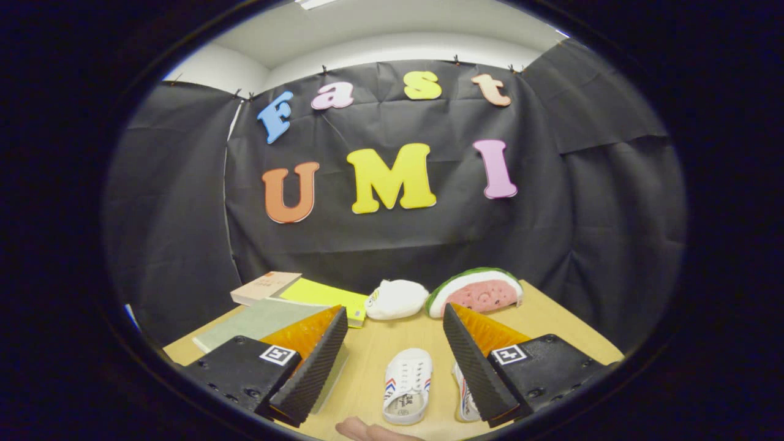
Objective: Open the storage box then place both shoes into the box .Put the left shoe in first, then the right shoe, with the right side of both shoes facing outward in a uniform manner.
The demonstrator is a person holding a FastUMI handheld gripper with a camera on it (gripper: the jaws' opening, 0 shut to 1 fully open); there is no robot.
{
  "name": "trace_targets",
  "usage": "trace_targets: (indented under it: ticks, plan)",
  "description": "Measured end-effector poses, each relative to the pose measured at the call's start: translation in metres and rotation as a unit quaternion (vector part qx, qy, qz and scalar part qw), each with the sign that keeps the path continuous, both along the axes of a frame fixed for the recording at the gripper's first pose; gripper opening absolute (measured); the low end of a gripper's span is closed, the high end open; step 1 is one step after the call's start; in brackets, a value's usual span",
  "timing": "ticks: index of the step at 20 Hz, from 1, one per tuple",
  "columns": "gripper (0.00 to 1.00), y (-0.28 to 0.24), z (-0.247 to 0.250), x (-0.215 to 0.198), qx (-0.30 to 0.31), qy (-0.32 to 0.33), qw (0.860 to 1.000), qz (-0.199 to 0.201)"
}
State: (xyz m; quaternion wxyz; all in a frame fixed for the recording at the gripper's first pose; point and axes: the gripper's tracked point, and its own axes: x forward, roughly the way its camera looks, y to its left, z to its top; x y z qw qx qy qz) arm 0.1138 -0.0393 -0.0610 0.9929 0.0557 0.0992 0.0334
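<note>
Lying on the light wooden table, a white canvas shoe with red and blue side stripes sits between the gripper fingers, which are spread wide apart and hold nothing; a second matching shoe is partly hidden by the right finger. Beyond them rest a plush watermelon slice, a white plush toy and flat books.

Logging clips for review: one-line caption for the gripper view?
Open hand-held gripper above wooden table, one white shoe between its fingers, second shoe beside it.

black cloth wall | wooden table | white ceiling
</note>
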Motion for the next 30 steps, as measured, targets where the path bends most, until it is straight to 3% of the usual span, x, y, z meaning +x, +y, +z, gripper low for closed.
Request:
trace_targets:
  ticks: [5, 11, 17, 22, 27, 30]
  plan:
    - [0.99, 0.014, -0.038, 0.037, 0.070, 0.083, 0.992, 0.061]
    - [0.98, 0.052, -0.058, 0.063, 0.180, 0.157, 0.956, 0.173]
    - [0.98, 0.094, -0.090, 0.077, 0.269, 0.262, 0.883, 0.283]
    - [0.98, 0.118, -0.094, 0.078, 0.385, 0.306, 0.791, 0.363]
    - [0.96, 0.130, -0.104, 0.079, 0.423, 0.326, 0.752, 0.385]
    - [0.85, 0.135, -0.105, 0.075, 0.445, 0.340, 0.725, 0.401]
